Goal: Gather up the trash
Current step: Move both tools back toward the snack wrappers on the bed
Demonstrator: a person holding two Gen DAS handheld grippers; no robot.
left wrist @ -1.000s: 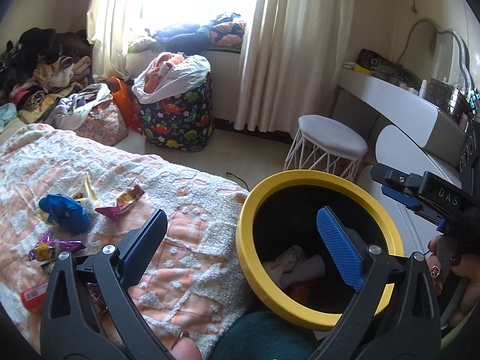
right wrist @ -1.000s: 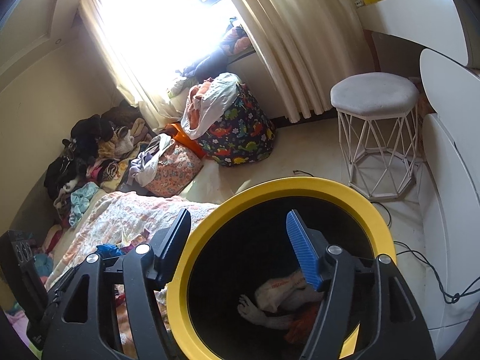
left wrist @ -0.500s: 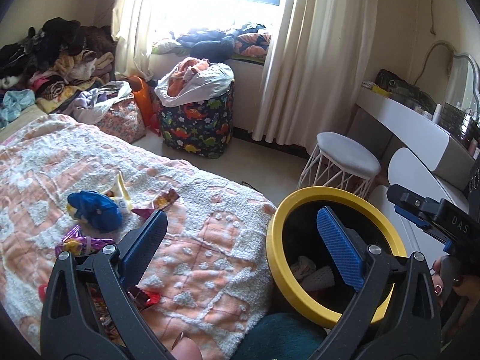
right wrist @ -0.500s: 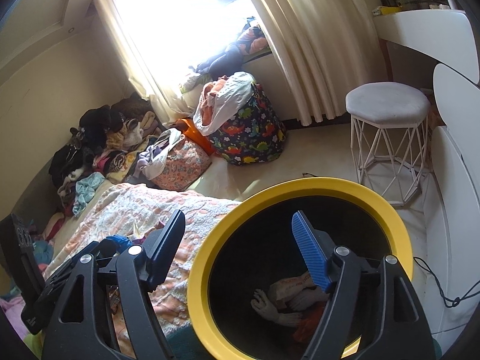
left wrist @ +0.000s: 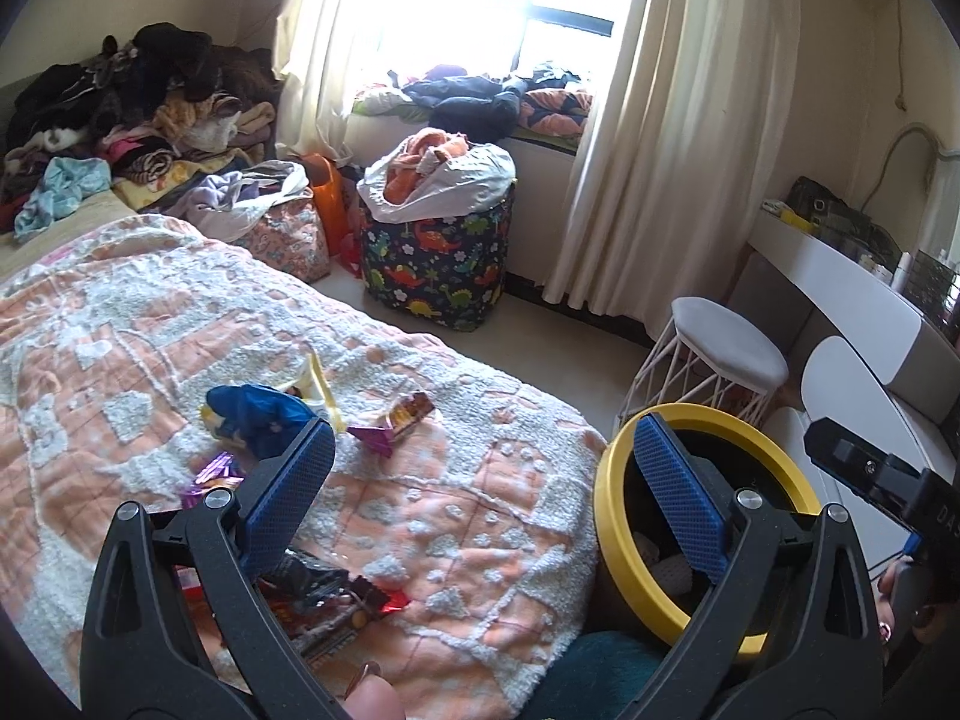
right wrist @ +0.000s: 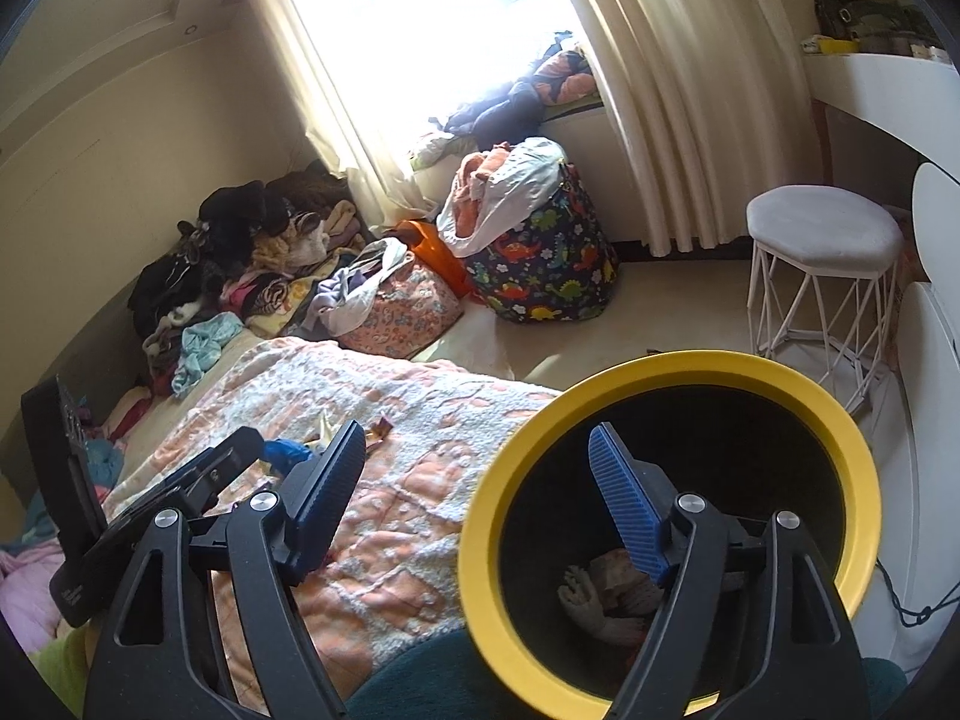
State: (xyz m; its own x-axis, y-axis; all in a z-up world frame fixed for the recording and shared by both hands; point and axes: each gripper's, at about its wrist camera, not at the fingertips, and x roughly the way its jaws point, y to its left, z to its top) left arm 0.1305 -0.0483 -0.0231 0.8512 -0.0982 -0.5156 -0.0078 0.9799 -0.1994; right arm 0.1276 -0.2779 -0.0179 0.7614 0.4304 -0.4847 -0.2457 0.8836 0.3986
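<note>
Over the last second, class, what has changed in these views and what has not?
Both views have slid from the bin toward the bed, bringing more wrappers into sight. The right gripper is opening, nothing between its jaws. The left gripper stays open and empty. Wrappers and bin have not moved.

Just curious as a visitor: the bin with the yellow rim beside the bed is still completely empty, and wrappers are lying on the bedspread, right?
Not quite. The bin is not empty: the right wrist view shows crumpled trash at its bottom. Wrappers do lie on the bedspread.
</note>
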